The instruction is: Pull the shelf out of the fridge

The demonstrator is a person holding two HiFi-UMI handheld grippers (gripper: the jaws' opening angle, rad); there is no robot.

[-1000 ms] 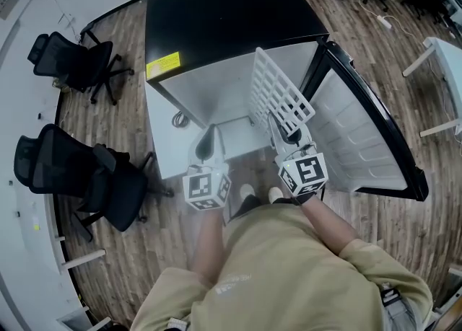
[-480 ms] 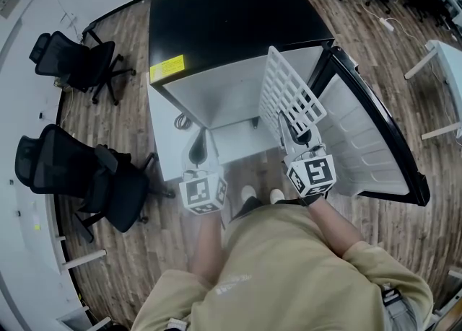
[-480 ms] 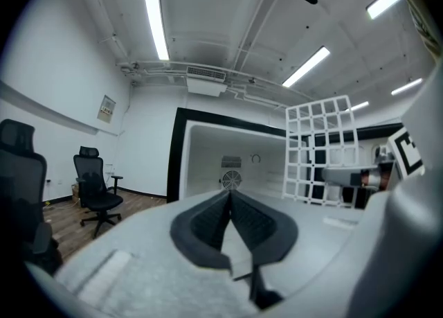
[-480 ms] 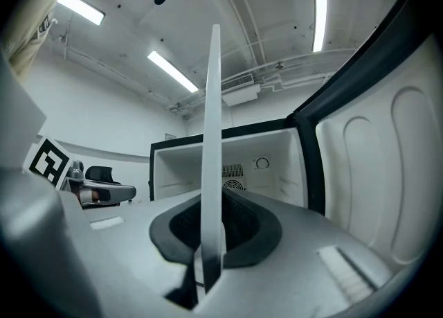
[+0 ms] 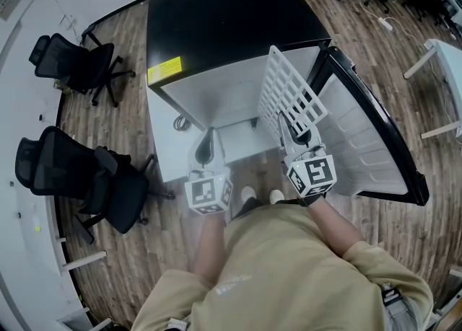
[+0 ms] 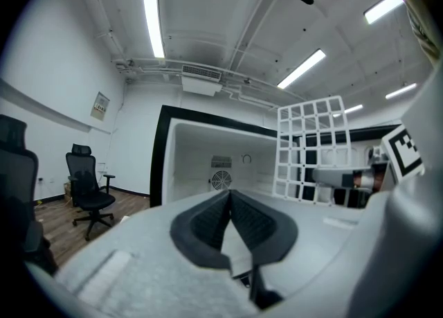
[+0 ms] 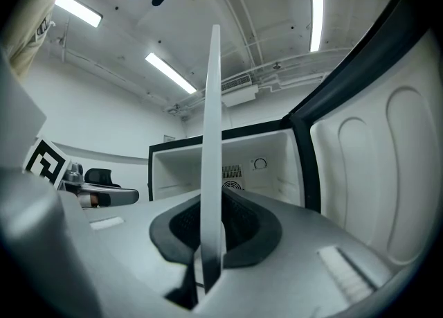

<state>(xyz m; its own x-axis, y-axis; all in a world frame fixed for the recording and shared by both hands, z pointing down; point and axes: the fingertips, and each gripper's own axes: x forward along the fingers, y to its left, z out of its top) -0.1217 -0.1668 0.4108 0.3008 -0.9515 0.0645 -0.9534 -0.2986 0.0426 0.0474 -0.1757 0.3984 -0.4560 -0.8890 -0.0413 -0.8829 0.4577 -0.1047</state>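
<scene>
The white wire-grid shelf (image 5: 289, 95) stood on edge at the mouth of the open black-topped white fridge (image 5: 216, 27). Over the last second it had edged a little farther out, toward the open door (image 5: 361, 142), which suggested the pull was all but complete. The right gripper (image 7: 214, 230) was nearly closed, its pads pinching the shelf's thin near rim, while the left gripper (image 6: 230, 219) hung beside it in front of the cabinet, jaws together on nothing.
</scene>
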